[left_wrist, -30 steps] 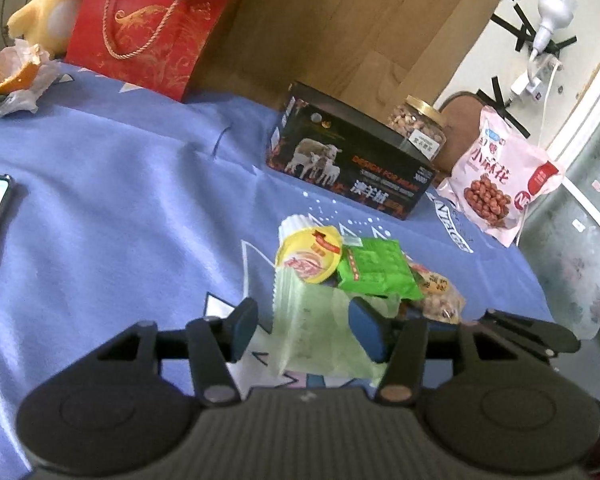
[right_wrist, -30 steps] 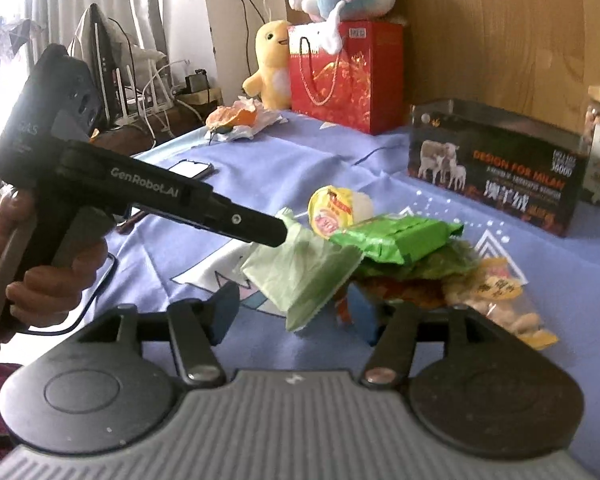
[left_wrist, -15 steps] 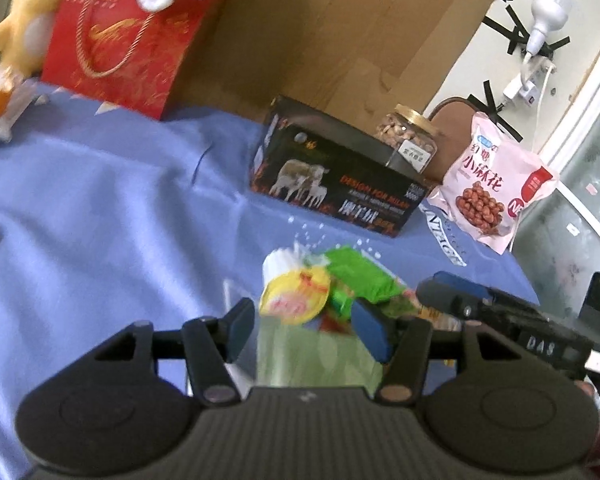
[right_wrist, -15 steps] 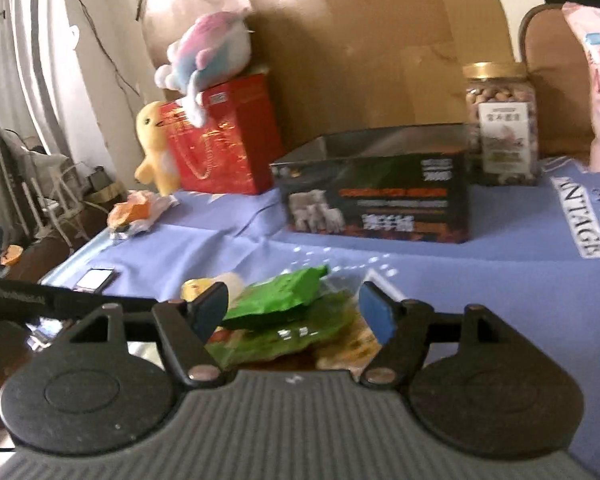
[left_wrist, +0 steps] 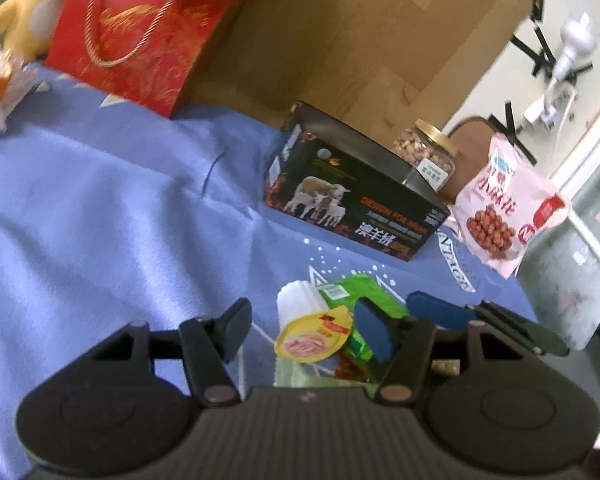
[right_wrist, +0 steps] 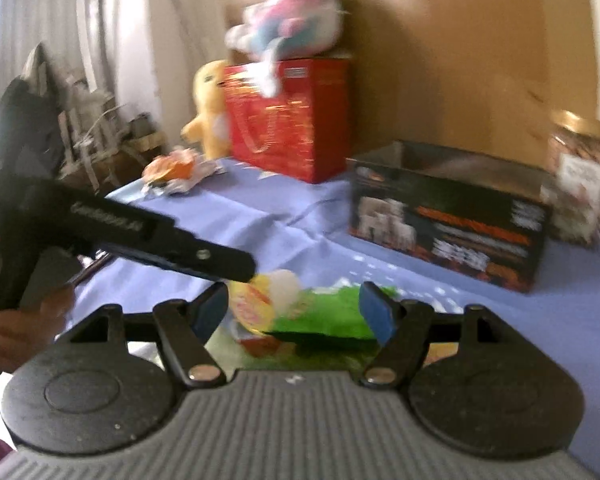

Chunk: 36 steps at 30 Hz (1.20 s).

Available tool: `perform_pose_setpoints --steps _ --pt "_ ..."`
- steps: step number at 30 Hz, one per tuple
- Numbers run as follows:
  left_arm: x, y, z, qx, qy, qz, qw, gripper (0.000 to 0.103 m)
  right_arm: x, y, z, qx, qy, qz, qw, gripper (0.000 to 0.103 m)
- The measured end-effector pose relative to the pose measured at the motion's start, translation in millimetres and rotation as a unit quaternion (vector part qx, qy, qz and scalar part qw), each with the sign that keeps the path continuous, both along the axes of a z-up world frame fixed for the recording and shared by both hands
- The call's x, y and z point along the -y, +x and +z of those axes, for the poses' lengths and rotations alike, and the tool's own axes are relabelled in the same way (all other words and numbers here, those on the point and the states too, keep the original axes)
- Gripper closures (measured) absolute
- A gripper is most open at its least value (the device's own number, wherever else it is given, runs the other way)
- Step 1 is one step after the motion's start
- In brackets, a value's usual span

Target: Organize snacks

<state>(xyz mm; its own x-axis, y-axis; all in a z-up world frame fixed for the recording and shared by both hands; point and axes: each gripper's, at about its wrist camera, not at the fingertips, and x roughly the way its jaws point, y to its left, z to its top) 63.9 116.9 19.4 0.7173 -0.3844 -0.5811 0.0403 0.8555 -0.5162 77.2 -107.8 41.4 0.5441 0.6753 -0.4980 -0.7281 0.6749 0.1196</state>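
A small pile of snacks lies on the blue cloth: a jelly cup with a yellow lid (left_wrist: 312,338), a green packet (left_wrist: 364,294) and a pale green bag (left_wrist: 296,374) under them. My left gripper (left_wrist: 306,330) is open, its fingers on either side of the cup just above the pile. My right gripper (right_wrist: 294,312) is open over the same pile, around the cup (right_wrist: 256,308) and the green packet (right_wrist: 332,316). The right gripper's fingertips (left_wrist: 436,312) show beside the pile in the left wrist view; the left gripper's fingers (right_wrist: 204,258) cross the right wrist view.
An open black box with sheep on it (left_wrist: 352,208) stands behind the pile. A nut jar (left_wrist: 428,160) and a pink peanut bag (left_wrist: 504,216) are to its right. A red gift bag (left_wrist: 140,28), plush toys and a wooden board are at the back.
Both grippers have come in lower and closer over the snack pile. The right view has swung back left, so the left gripper shows in it again. Both stay open.
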Motion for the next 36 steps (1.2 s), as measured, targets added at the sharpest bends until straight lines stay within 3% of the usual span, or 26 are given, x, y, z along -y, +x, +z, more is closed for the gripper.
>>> perform_pose_setpoints --steps 4,8,11,15,21,27,36 --pt "-6 2 -6 -0.007 -0.02 -0.001 0.9998 0.044 -20 10 -5 0.007 -0.024 0.017 1.0 0.029" --pt "-1 5 -7 -0.006 -0.017 -0.009 0.9998 0.044 -31 25 -15 -0.022 -0.04 0.018 0.999 0.031" --pt "7 7 -6 -0.002 0.014 -0.004 0.9999 0.044 -37 21 -18 -0.008 -0.052 0.023 0.998 0.032" --pt "18 8 -5 0.009 0.057 0.007 0.9983 0.036 -45 18 -23 0.009 -0.07 0.029 0.997 0.033" --pt "23 6 -3 0.017 0.092 0.018 0.9955 0.031 -56 11 -32 0.053 -0.101 0.032 0.993 0.033" --pt "17 4 -4 0.014 0.084 0.028 0.9959 0.028 -54 14 -32 0.049 -0.096 0.032 0.994 0.033" --pt "18 5 -7 0.005 0.087 0.029 0.9958 0.024 -56 3 -33 0.071 -0.115 0.027 0.99 0.043"
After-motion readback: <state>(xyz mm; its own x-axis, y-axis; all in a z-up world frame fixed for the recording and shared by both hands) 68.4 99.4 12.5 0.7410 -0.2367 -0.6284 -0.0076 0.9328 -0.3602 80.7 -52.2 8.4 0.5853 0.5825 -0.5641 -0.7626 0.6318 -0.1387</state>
